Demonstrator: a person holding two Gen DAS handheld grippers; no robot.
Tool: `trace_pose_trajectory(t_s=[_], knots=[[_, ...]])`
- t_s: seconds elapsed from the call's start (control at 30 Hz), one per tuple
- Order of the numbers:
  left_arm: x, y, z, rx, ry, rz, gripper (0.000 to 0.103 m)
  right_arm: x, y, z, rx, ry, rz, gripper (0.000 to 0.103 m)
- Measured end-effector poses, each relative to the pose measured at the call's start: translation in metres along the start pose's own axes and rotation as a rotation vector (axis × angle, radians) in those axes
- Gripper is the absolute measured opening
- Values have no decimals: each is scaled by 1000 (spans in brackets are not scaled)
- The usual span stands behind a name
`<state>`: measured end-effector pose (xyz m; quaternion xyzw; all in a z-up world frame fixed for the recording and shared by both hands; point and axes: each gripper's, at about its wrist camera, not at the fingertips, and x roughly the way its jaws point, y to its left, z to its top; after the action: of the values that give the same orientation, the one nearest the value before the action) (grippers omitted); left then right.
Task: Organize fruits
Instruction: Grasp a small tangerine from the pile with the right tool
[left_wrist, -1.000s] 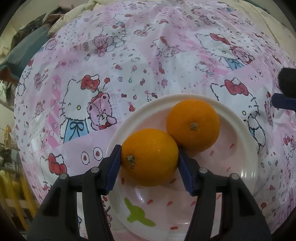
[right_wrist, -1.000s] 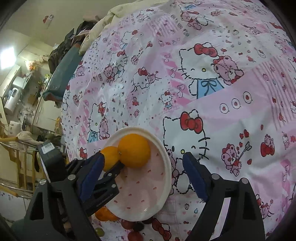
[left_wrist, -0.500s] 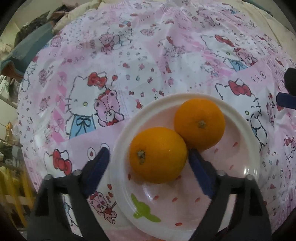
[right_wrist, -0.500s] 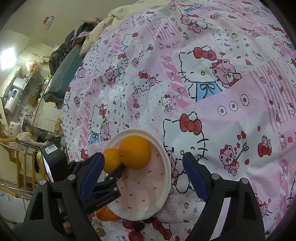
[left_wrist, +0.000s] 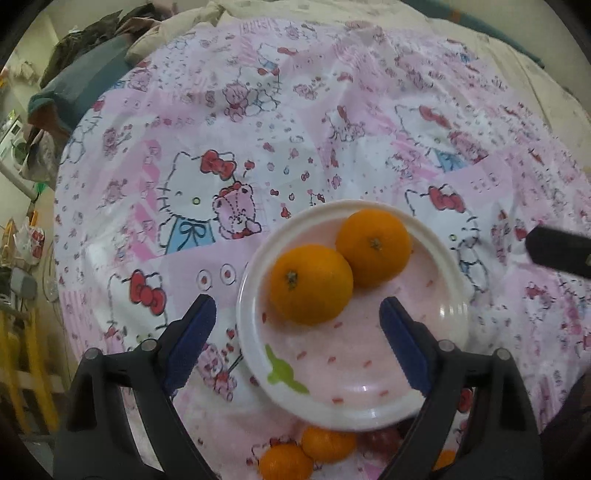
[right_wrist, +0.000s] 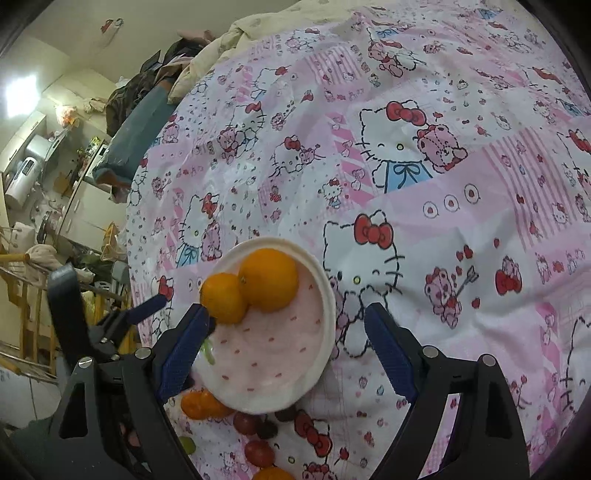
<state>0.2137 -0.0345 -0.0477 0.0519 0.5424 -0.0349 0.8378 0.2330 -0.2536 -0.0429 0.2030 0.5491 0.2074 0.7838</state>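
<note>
Two oranges lie side by side in a white and pink plate (left_wrist: 448, 306): the nearer orange (left_wrist: 310, 283) and the farther orange (left_wrist: 373, 247). My left gripper (left_wrist: 297, 308) hangs open above the plate's near half, its blue pads clear of the nearer orange, nothing between them. In the right wrist view the same plate (right_wrist: 325, 347) holds the nearer orange (right_wrist: 223, 297) and the farther orange (right_wrist: 269, 278). My right gripper (right_wrist: 286, 321) is open and empty over the plate's right side.
Loose small oranges (left_wrist: 325, 443) and dark red grapes (right_wrist: 258, 452) lie on the pink cartoon-print cloth (left_wrist: 221, 184) just in front of the plate. The left gripper's body (right_wrist: 92, 332) shows at the left of the right wrist view. Room clutter lies beyond the cloth's left edge.
The left gripper let go of the nearer orange, opened wide and rose away from the plate. The orange stays in the plate beside the other. The right gripper shifted slightly.
</note>
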Motion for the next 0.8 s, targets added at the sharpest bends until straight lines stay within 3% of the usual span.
trace_pose_trajectory(t_s=[0.33, 0.8], knots=[[-55, 7, -36, -55, -47, -55, 88, -24, 12, -43, -45, -28, -21, 89], [-84, 15, -96, -145, -66, -67, 88, -43, 13, -102, -35, -29, -25, 89]])
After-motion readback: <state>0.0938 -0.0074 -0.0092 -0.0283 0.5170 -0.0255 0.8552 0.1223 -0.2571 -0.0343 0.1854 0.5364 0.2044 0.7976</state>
